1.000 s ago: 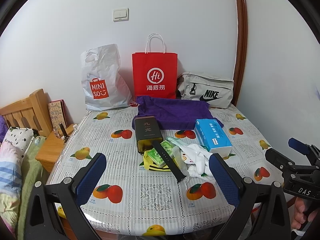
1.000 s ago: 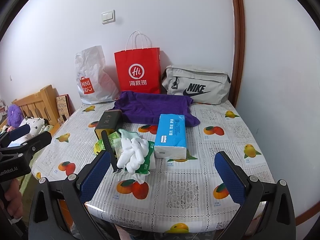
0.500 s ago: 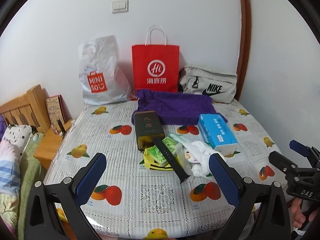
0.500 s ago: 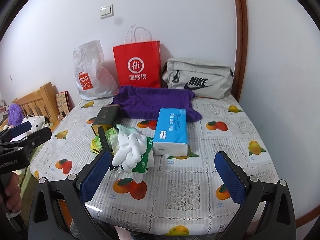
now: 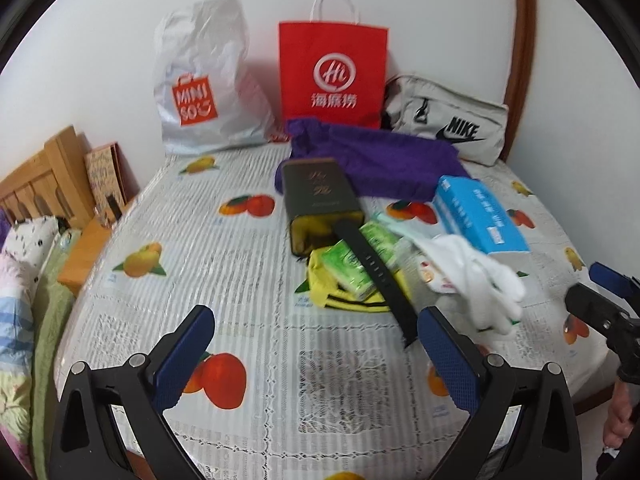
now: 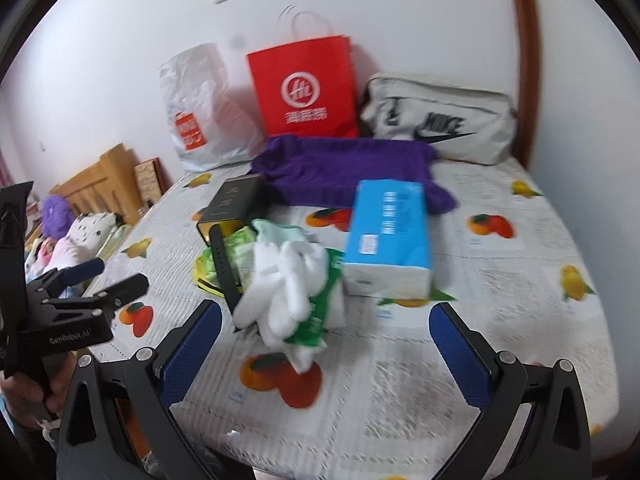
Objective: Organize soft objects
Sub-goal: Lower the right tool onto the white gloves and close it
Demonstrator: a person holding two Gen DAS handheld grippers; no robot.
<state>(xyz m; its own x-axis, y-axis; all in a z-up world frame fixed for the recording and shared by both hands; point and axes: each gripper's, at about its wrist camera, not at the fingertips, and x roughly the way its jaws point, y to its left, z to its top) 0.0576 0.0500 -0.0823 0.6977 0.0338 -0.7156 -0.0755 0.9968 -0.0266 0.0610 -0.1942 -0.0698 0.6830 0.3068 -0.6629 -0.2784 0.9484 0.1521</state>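
A pile of soft things lies mid-table: white gloves point(image 5: 486, 280) point(image 6: 286, 280), green tissue packs point(image 5: 352, 268) point(image 6: 236, 246), a yellow cloth point(image 5: 320, 280) and a black strap point(image 5: 374, 268) point(image 6: 222, 264). A blue tissue pack point(image 5: 478, 214) point(image 6: 386, 236) lies to their right. A purple cloth point(image 5: 372, 156) point(image 6: 344, 168) lies behind. My left gripper point(image 5: 316, 356) is open and empty, short of the pile. My right gripper point(image 6: 326, 354) is open and empty, just before the gloves.
A dark box point(image 5: 318, 200) point(image 6: 234, 204) lies by the pile. A white Miniso bag point(image 5: 200, 80), a red paper bag point(image 5: 332, 76) and a grey Nike bag point(image 5: 444, 120) stand along the back wall. A wooden bed frame point(image 5: 36, 184) is at the left.
Both grippers have moved forward toward the pile on the table, so everything looks nearer. The right gripper has also tilted. Both stay open.
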